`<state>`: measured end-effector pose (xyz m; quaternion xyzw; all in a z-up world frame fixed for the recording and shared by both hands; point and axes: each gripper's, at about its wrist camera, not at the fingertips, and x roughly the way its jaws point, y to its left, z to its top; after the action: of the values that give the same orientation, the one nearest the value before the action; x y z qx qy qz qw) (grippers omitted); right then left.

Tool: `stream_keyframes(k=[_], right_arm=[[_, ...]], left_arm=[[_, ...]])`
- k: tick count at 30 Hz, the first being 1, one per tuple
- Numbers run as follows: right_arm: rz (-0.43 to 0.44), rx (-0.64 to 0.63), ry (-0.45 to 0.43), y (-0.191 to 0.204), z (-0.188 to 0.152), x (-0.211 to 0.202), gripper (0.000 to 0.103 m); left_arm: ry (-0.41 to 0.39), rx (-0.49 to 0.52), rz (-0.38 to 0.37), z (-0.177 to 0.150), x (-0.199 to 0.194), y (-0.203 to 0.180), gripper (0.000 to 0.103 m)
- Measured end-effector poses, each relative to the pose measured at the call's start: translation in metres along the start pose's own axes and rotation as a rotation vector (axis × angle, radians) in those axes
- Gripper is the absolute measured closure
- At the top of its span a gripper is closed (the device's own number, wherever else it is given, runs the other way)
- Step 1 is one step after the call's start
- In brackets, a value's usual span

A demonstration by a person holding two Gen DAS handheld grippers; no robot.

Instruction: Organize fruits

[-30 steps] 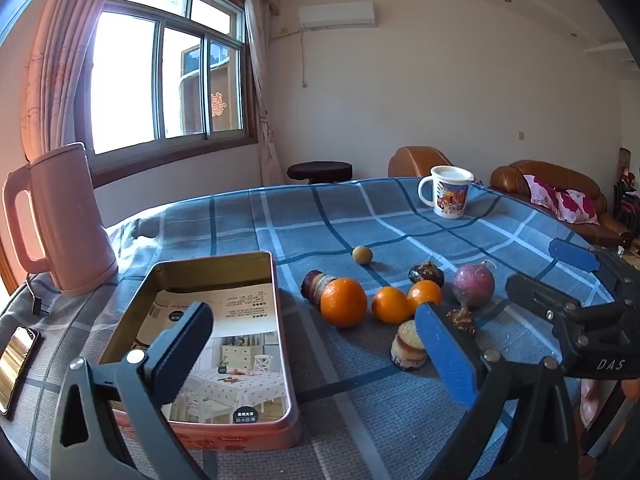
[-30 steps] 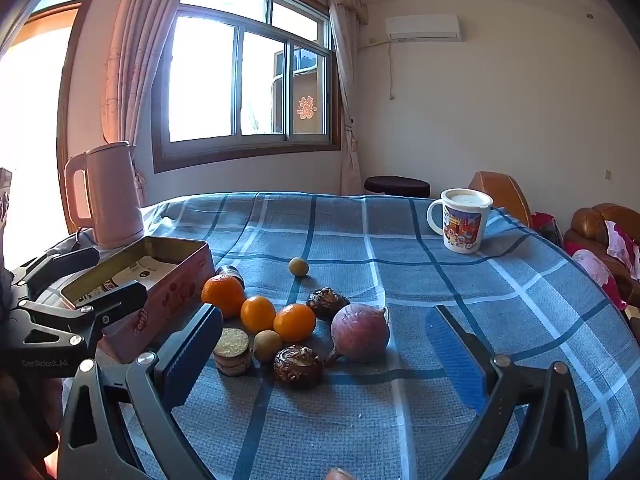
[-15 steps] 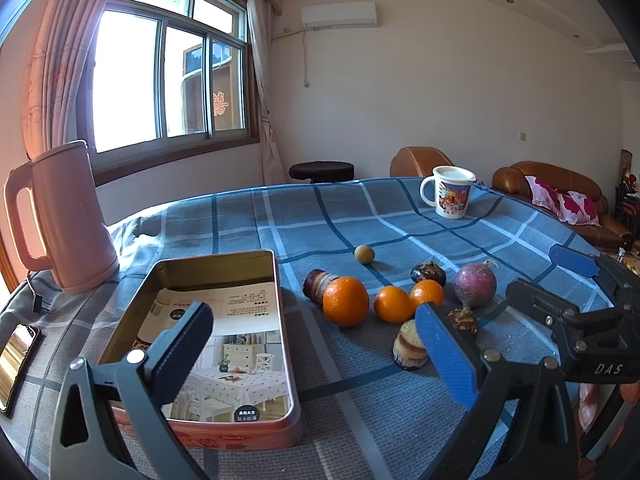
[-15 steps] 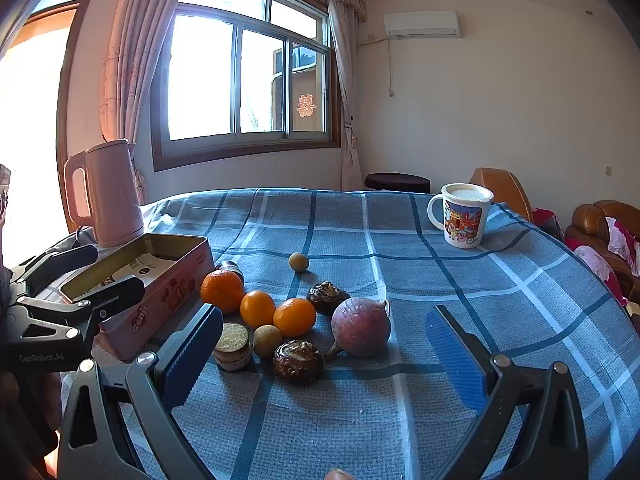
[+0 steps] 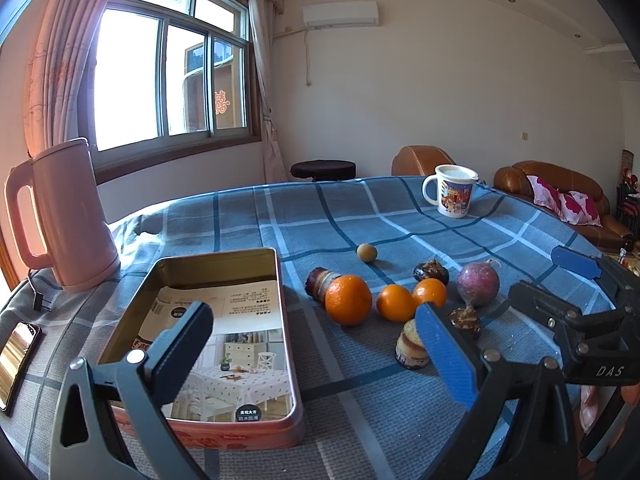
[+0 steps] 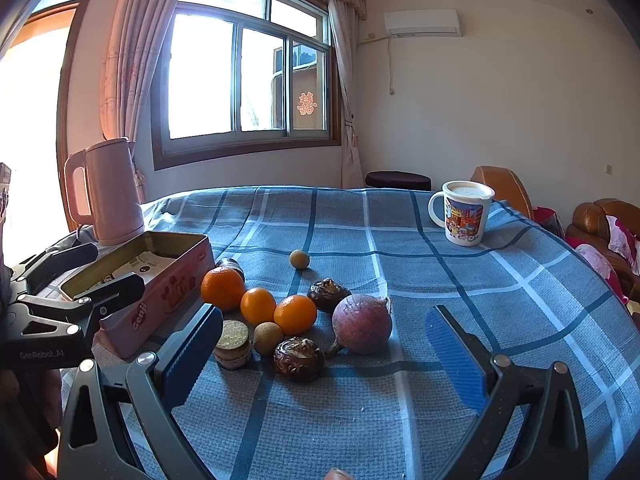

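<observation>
An open pink tin box (image 5: 216,276) (image 6: 168,292) lies on the blue plaid tablecloth, holding only a printed sheet. To its right sits a cluster: three oranges (image 5: 348,300) (image 6: 222,289), a purple-red round fruit (image 5: 478,283) (image 6: 362,324), two dark brown fruits (image 6: 299,359), small tan fruits (image 6: 299,259) (image 5: 367,252) and a small jar (image 6: 233,344). My left gripper (image 5: 316,348) hovers open above the tin's near right corner. Short of the cluster, my right gripper (image 6: 328,360) hangs open, nothing between its fingers.
A pink kettle (image 5: 60,216) stands at the table's left, with a phone (image 5: 16,356) near the left edge. A lidded printed mug (image 6: 464,212) stands at the far right. Sofas and a stool lie beyond the table.
Both grippers have crept forward toward the fruit, which looms slightly larger. Both stay open and nothing on the table has moved.
</observation>
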<state>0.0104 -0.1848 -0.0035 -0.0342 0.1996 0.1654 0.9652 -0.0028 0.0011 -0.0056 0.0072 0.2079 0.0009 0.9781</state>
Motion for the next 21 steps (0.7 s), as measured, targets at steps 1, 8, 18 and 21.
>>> stream_keyframes(k=[1, 8, 18, 21], right_arm=[[0.000, 0.000, 0.001, 0.0002, -0.0002, 0.0000, 0.001], [-0.001, 0.001, 0.003, 0.0005, -0.0010, 0.0002, 0.001], [0.004, 0.001, 0.009, 0.0010, -0.0031, 0.0027, 0.001], [0.003, 0.001, 0.013, 0.0013, -0.0039, 0.0038, 0.001]], left_arm=[[0.000, 0.000, 0.000, 0.0000, 0.0002, 0.0001, 0.000], [0.002, 0.001, -0.001, -0.0006, 0.0005, 0.0020, 0.000], [0.003, 0.002, -0.001, -0.0009, 0.0006, 0.0021, 0.000], [0.006, 0.004, -0.002, -0.0028, 0.0030, 0.0031, 0.000]])
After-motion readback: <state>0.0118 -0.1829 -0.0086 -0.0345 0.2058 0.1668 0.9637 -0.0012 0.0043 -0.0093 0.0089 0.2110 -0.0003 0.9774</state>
